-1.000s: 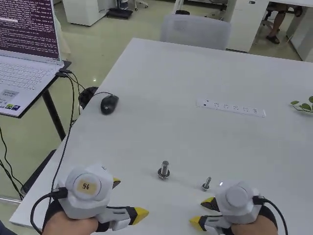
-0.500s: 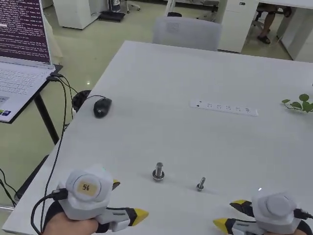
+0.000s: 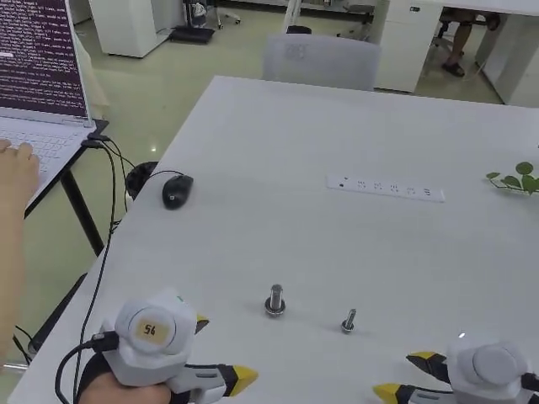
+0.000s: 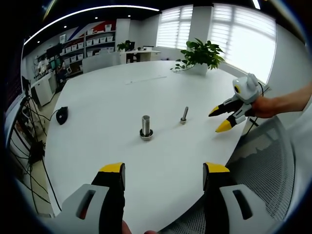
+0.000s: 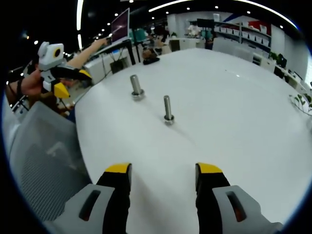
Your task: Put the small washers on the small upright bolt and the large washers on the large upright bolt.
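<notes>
The large upright bolt point(image 3: 275, 300) and the small upright bolt point(image 3: 349, 321) stand side by side, apart, near the front edge of the table point(image 3: 337, 151). Nearer the person, the left gripper point(image 3: 221, 349) lies left of the large upright bolt, the right gripper point(image 3: 404, 375) right of the small upright bolt; both have jaws spread and empty

Head view looks down from the near edge of the table point(image 3: 354, 126); both gripper views face inward, low across it; all share large bolt point(image 3: 275, 300) and small bolt point(image 3: 349, 321)
</notes>
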Tool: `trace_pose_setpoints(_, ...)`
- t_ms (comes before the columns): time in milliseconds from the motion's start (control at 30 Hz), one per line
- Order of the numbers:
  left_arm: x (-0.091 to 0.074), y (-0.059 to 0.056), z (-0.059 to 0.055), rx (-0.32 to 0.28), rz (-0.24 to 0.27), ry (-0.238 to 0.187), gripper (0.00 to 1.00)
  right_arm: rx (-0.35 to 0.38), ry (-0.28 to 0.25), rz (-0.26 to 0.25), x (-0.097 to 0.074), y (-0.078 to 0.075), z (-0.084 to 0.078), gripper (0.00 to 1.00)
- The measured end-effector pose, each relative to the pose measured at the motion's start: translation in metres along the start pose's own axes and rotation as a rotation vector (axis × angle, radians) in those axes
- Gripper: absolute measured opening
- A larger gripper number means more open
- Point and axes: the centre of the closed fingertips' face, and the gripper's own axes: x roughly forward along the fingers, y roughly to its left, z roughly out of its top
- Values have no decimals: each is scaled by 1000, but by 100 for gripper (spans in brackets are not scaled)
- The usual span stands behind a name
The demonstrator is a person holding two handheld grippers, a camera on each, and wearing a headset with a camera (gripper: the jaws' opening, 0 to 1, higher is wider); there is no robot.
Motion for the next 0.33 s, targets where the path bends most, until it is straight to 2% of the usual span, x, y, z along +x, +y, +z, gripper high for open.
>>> trace_pose_setpoints(333,-3,1,1,3,-2,-1,64,14,-13,-1,0,3,2,57)
